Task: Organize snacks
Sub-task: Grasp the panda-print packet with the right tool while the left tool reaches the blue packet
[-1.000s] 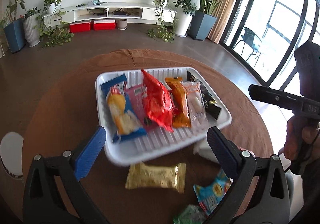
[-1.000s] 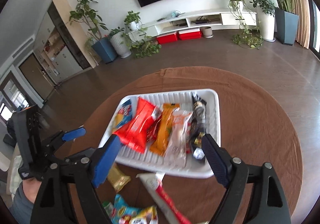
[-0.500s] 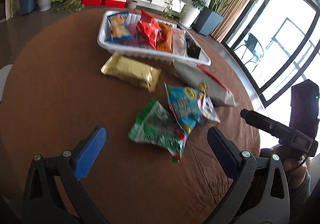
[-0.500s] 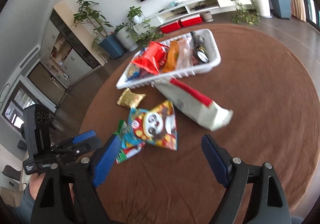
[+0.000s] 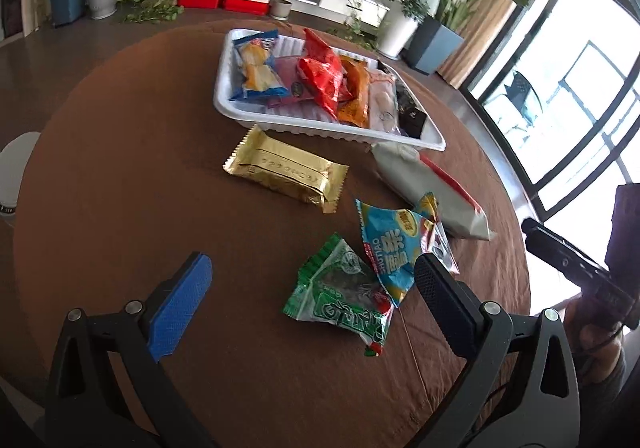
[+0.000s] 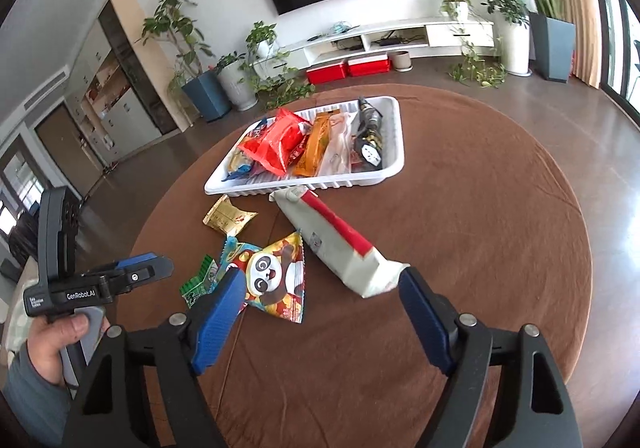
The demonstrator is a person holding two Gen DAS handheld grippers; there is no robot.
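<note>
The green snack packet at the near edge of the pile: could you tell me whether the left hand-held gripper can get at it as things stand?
Probably yes. The left hand-held gripper is open and empty, and the green snack packet lies between its fingers' line. Only the blue packet overlaps its far corner; the near side looks free.

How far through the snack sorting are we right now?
Roughly half. Done: six packets lie in the white tray. In hand: nothing; the left gripper and right gripper are both open and empty. Left on the table: the gold packet, green packet, blue packet, panda packet and the long white-and-red packet.
</note>
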